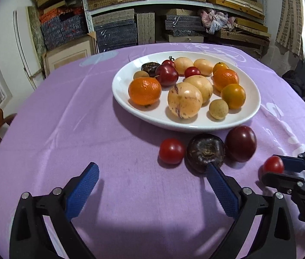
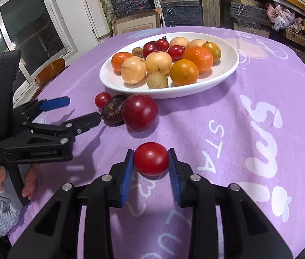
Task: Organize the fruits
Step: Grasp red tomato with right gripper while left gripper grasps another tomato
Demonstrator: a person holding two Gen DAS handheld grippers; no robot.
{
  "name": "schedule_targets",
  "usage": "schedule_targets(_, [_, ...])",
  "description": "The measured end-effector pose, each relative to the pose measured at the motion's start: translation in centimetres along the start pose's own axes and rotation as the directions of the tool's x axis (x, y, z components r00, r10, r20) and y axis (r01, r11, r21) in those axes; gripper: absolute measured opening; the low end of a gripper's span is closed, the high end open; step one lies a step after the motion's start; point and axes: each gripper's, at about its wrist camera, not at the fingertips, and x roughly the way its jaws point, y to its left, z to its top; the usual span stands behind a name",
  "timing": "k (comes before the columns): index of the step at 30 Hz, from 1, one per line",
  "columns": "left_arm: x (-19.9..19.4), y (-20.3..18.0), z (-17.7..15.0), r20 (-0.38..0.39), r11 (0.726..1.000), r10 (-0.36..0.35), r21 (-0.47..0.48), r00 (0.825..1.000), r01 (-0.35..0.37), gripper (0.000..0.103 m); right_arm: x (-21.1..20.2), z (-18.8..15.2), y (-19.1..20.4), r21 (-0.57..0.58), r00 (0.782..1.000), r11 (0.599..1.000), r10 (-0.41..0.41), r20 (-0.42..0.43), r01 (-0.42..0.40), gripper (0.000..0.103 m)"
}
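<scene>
Bare purple surface [image 1: 70, 112] lies open left of the white plate [image 1: 122, 79]. In front of its near rim, a cherry tomato [image 1: 171, 151], dark fruit [image 1: 205, 151] and plum [image 1: 241, 143] crowd together, blocking that approach.

A purple tablecloth [image 1: 87, 112] with white lettering covers the table. Behind it, metal shelving [image 1: 174, 6] holds stacked woven boxes in tan, red and dark blue, plus a crumpled cloth [image 1: 216, 20]. A wooden chair [image 2: 50, 70] stands beside a dark window [image 2: 29, 28] in a white wall.
</scene>
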Motion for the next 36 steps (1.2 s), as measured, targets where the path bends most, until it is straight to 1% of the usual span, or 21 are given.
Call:
schedule_targets(1, [0.1, 0.0, 0.2, -0.009, 0.999, -0.035, 0.003, 0.999, 0.035, 0.1, 0.0, 0.0, -0.1, 0.005, 1.0, 1.0, 0.006, 0.001, -0.006, 0.031])
schedule_targets(2, [0.1, 0.0, 0.4, -0.012, 0.999, -0.039, 0.01, 0.999, 0.04, 0.1, 0.0, 0.0, -0.1, 0.009, 1.0, 1.0, 0.011, 0.001, -0.011, 0.031])
schedule_targets(5, [-0.3, 0.1, 0.3, 0.006, 0.998, 0.013, 0.057, 1.0, -0.013, 0.1, -0.1, -0.1, -0.3, 0.017, 1.0, 1.0, 0.021, 0.002, -0.021, 0.031])
schedule_targets(7, [-0.3, 1.0, 0.2, -0.004, 0.999, -0.004, 0.043, 1.0, 0.004, 0.1, -0.1, -0.1, -0.3, 0.018, 1.0, 1.0, 0.023, 0.003, -0.023, 0.031])
schedule_targets(12, [0.5, 2.5, 0.7, -0.011, 1.0, -0.001, -0.006, 1.0, 0.001, 0.1, -0.2, -0.1, -0.3, 0.017, 1.0, 1.0, 0.022, 0.003, -0.022, 0.031])
schedule_targets(17, [1.7, 1.5, 1.4, -0.009, 0.999, 0.033, 0.028, 0.999, -0.033, 0.1, -0.2, -0.1, -0.3, 0.018, 1.0, 1.0, 0.023, 0.003, -0.024, 0.031])
schedule_targets(19, [2.2, 1.2, 1.6, -0.024, 0.999, 0.036, 0.036, 0.999, -0.035, 0.1, -0.2, -0.1, -0.4, 0.019, 1.0, 1.0, 0.024, 0.003, -0.024, 0.031])
schedule_targets(21, [2.6, 1.5, 1.8, -0.038, 0.999, 0.027, 0.022, 0.999, -0.026, 0.099, -0.2, -0.1, -0.4, 0.02, 1.0, 0.999, 0.025, 0.003, -0.025, 0.031])
schedule_targets(22, [2.7, 1.8, 1.9, -0.045, 1.0, 0.014, 0.005, 0.999, -0.013, 0.098, -0.2, -0.1, -0.4, 0.019, 1.0, 1.0, 0.025, 0.003, -0.025, 0.031])
schedule_targets(23, [2.8, 2.1, 1.8, -0.05, 1.0, -0.01, -0.012, 0.999, 0.009, 0.093, -0.1, -0.1, -0.4, 0.02, 1.0, 0.999, 0.026, 0.003, -0.026, 0.031])
schedule_targets(24, [2.9, 2.5, 1.7, -0.056, 0.999, -0.037, -0.031, 0.998, 0.035, 0.074, -0.2, -0.1, -0.4, 0.02, 1.0, 0.999, 0.026, 0.003, -0.026, 0.031])
schedule_targets(25, [3.0, 2.8, 1.6, -0.063, 0.998, -0.052, -0.045, 0.997, 0.049, 0.062, -0.1, -0.1, -0.4, 0.021, 1.0, 0.999, 0.026, 0.003, -0.026, 0.031])
schedule_targets(26, [2.8, 3.1, 1.6, -0.055, 0.997, -0.057, -0.056, 0.997, 0.054, 0.053, -0.2, -0.1, -0.4, 0.021, 1.0, 0.999, 0.027, 0.003, -0.027, 0.031])
schedule_targets(27, [2.6, 3.1, 1.6, -0.051, 0.997, -0.055, -0.058, 0.997, 0.052, 0.039, -0.2, -0.1, -0.4, 0.021, 1.0, 0.999, 0.027, 0.003, -0.027, 0.031])
schedule_targets(28, [2.4, 3.1, 1.6, -0.048, 0.997, -0.062, -0.055, 0.997, 0.06, 0.036, -0.2, -0.1, -0.4, 0.021, 1.0, 0.999, 0.027, 0.003, -0.027, 0.031])
schedule_targets(32, [1.5, 2.6, 1.2, -0.03, 0.993, -0.116, -0.028, 0.993, 0.116, 0.035, -0.2, -0.1, -0.4, 0.021, 1.0, 0.999, 0.026, 0.003, -0.026, 0.031])
schedule_targets(34, [1.3, 2.2, 1.1, -0.012, 0.993, -0.117, -0.011, 0.993, 0.117, 0.035, -0.1, -0.1, -0.4, 0.02, 1.0, 0.999, 0.026, 0.003, -0.026, 0.031])
schedule_targets(36, [1.5, 1.9, 1.1, -0.018, 0.993, -0.121, 0.002, 0.992, 0.121, 0.035, -0.2, -0.1, -0.4, 0.021, 1.0, 0.999, 0.027, 0.003, -0.027, 0.031])
